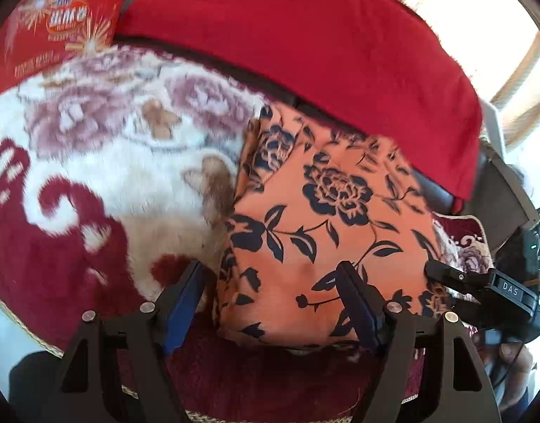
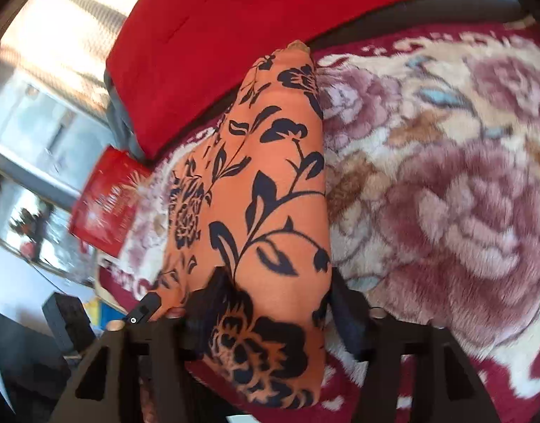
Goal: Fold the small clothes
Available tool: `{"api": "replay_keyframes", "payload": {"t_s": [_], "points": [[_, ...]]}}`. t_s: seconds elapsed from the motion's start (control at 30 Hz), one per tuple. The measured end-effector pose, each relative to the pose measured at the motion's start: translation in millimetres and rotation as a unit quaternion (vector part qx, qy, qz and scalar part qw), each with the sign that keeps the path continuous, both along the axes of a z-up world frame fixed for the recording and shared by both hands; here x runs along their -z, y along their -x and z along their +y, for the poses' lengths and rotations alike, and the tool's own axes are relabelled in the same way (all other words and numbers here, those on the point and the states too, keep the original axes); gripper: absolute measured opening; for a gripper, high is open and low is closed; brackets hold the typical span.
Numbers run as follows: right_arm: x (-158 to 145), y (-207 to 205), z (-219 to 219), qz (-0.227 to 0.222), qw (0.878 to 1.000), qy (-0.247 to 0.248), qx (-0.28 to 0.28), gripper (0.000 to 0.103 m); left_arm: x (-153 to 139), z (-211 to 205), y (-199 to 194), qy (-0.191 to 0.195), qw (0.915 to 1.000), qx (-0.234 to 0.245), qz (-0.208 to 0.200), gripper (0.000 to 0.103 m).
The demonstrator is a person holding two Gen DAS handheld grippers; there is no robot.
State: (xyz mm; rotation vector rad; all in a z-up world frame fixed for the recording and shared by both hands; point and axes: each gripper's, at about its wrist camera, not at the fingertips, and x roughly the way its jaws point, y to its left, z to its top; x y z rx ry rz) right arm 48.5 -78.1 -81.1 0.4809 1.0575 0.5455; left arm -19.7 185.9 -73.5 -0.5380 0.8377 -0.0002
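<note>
An orange garment with a dark blue flower print (image 1: 319,225) lies folded on a plush floral blanket (image 1: 104,162). My left gripper (image 1: 273,282) is open at the garment's near left edge, its left finger off the cloth and its right finger (image 1: 354,303) over it. My right gripper (image 2: 270,303) is open with the garment (image 2: 270,190) bunched between its wide-apart fingers. The right gripper also shows in the left wrist view (image 1: 481,285) at the garment's right edge.
A red cushion (image 1: 305,42) lies behind the garment along the sofa back. A red printed bag (image 1: 44,31) stands at the far left. Bright windows and curtains are beyond the sofa. The blanket's edge (image 1: 30,335) runs along the near side.
</note>
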Motion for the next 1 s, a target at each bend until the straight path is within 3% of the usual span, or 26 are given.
{"api": "replay_keyframes", "payload": {"t_s": [0.1,0.13,0.2,0.27,0.4,0.47,0.57,0.8,0.9,1.0], "points": [[6,8,-2,0.011,1.0,-0.023,0.008,0.071,20,9,-4,0.021,0.999,-0.003,0.04,0.078],[7,14,-4,0.013,1.0,-0.024,0.009,0.071,30,13,-5,0.032,0.9979,-0.005,0.057,0.073],[8,25,-9,0.013,1.0,-0.026,0.009,0.071,28,17,-2,0.037,0.9982,-0.005,0.047,0.065],[6,34,-21,0.009,1.0,-0.028,0.01,0.072,20,22,-2,0.069,0.9967,-0.003,0.043,0.062],[-8,29,-29,-0.005,0.999,-0.037,0.015,0.077,-9,28,1,0.069,0.9976,-0.011,-0.001,0.064],[-14,20,-30,-0.008,0.999,-0.039,0.015,0.079,-22,32,-8,0.079,0.9967,-0.007,-0.02,0.07],[-14,-2,-24,0.001,0.999,-0.047,0.011,0.079,-29,35,-36,0.084,0.996,0.008,-0.03,0.07],[-4,-44,-2,0.019,0.999,-0.047,-0.001,0.079,0,42,-106,0.139,0.9898,0.031,0.015,0.07],[6,-52,7,0.031,0.999,-0.043,-0.01,0.079,41,41,-129,0.16,0.9822,0.032,0.094,0.067],[15,-53,12,0.035,0.998,-0.042,-0.019,0.079,36,39,-125,0.149,0.985,0.043,0.075,0.061]]}}
